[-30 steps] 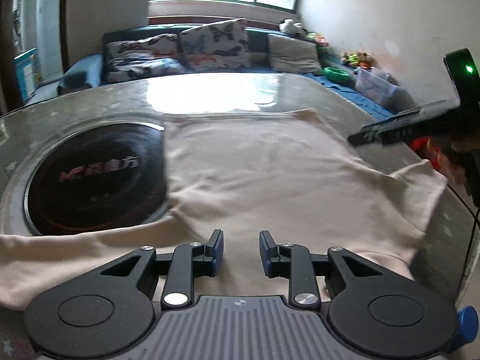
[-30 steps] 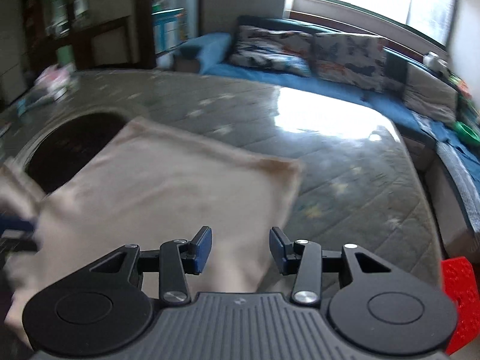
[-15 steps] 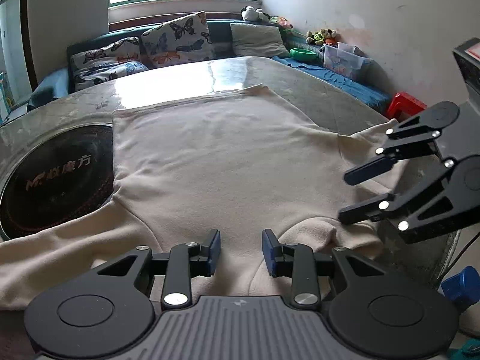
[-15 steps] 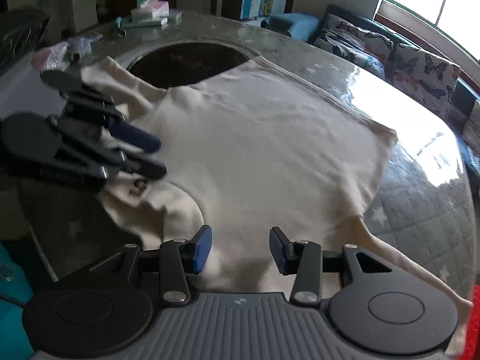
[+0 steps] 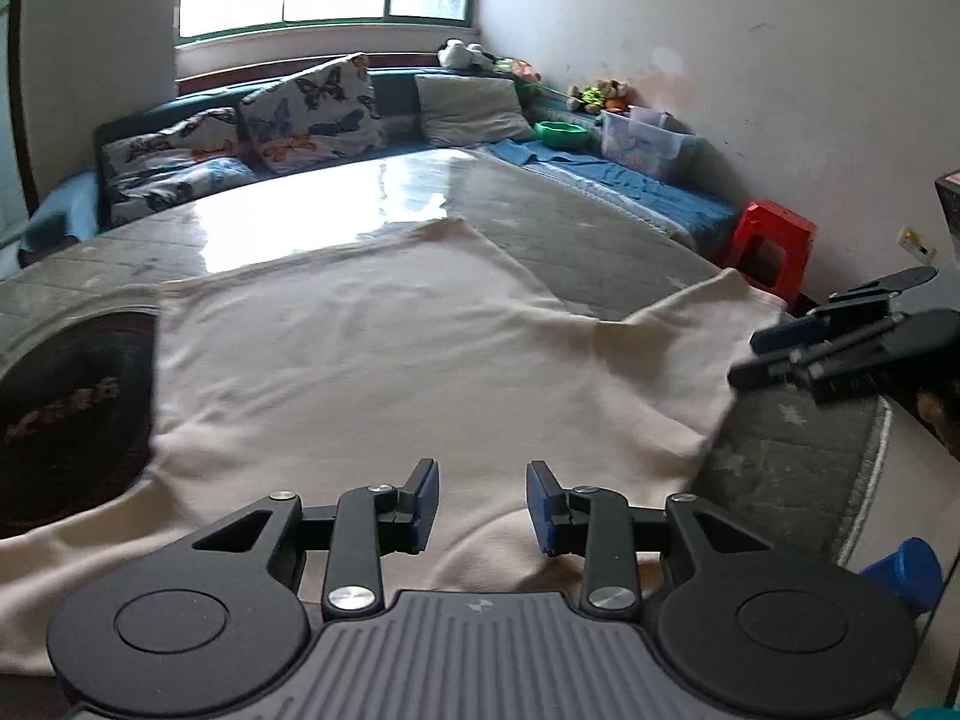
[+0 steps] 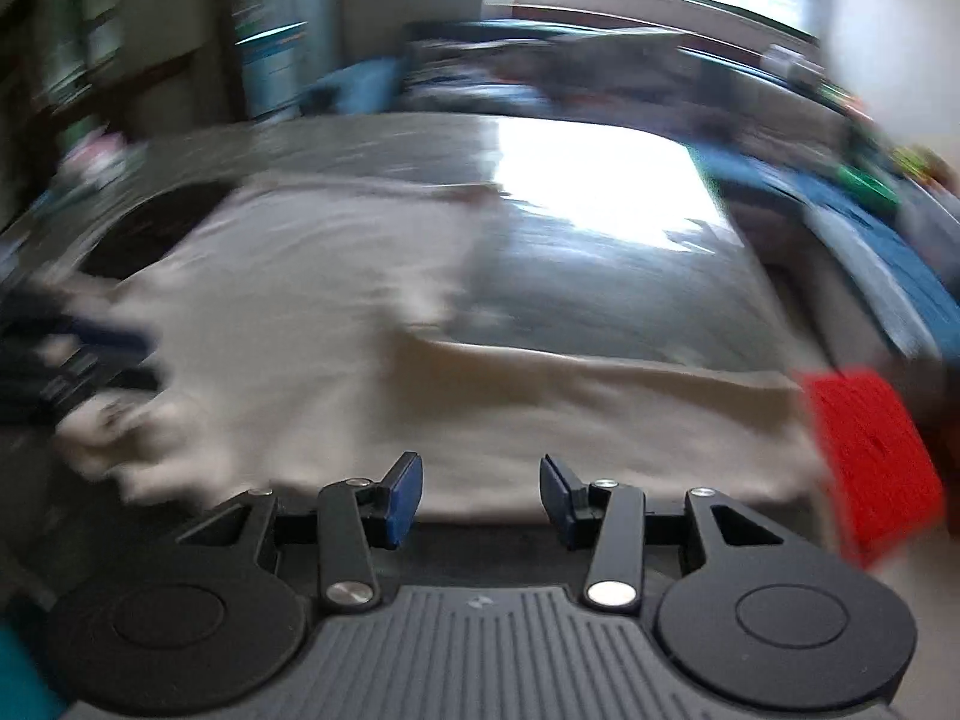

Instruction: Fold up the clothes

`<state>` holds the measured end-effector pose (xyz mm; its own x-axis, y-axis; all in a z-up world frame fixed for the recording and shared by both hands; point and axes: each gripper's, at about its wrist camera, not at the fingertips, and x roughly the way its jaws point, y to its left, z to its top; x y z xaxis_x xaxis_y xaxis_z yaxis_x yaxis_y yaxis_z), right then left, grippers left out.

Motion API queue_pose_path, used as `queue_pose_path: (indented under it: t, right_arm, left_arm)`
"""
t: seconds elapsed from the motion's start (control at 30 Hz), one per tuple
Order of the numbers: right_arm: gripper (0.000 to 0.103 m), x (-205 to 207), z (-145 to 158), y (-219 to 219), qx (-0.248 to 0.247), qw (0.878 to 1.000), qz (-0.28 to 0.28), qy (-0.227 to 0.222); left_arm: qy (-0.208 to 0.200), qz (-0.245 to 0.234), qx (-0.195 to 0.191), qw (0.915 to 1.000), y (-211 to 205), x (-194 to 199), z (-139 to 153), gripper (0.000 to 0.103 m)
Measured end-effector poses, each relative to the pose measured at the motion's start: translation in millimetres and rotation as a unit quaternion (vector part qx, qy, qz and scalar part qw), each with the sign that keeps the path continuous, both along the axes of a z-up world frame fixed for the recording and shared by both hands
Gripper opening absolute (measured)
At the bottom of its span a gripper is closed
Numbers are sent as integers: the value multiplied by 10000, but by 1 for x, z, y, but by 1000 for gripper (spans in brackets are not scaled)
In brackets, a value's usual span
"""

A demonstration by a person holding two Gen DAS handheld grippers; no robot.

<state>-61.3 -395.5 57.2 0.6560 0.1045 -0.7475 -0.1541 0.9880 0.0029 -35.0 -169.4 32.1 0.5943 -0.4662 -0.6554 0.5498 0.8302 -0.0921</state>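
A cream long-sleeved top (image 5: 372,348) lies spread flat on the grey table (image 5: 600,228), neck toward me. My left gripper (image 5: 482,480) hovers just above the neck area, open, with nothing between its blue pads. The top's right sleeve (image 5: 690,330) reaches toward the table's right edge. There my right gripper (image 5: 747,357) comes in from the side, beside the sleeve's end. The right wrist view is motion-blurred. In it my right gripper (image 6: 480,471) stands open and empty over that sleeve (image 6: 600,414), and the left gripper (image 6: 90,354) shows as a dark smear at the left.
A round black cooktop (image 5: 66,396) is set into the table, partly under the top's left side. A red stool (image 5: 774,246) stands past the table's right edge. A blue sofa with cushions (image 5: 300,114) runs along the far wall.
My right gripper has swung away from the neck area out to the right sleeve's end, blurring its view. My left gripper shifted sideways over the neck, its jaws slightly wider.
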Motion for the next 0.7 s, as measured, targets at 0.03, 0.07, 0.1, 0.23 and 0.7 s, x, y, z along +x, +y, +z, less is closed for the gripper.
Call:
queue_pose_path:
  t: [0.03,0.07,0.1,0.23,0.7]
  right_arm:
    - [44,-1,-2,-12,28,9995,-300,-42]
    - [43,-1,-4,-24,57,9982,-599,-83]
    - [43,-1,-6,-36,96,9960,-876,-129]
    - [43,1,-14,-75,247,9825,-1812,-345]
    - [5,12,-43,-127,494,9539,-2886,-662]
  left_arm:
    - [15,-52,-19,10000,-4,0,-1,35]
    - [29,-104,-39,9999,-9,-1,-3,35]
    - [47,-153,-40,9999,-12,-2,-5,35]
    - [48,-306,54,9995,-24,-6,-14,35]
    - [-39,-349,103,9993,-34,0,-6,35]
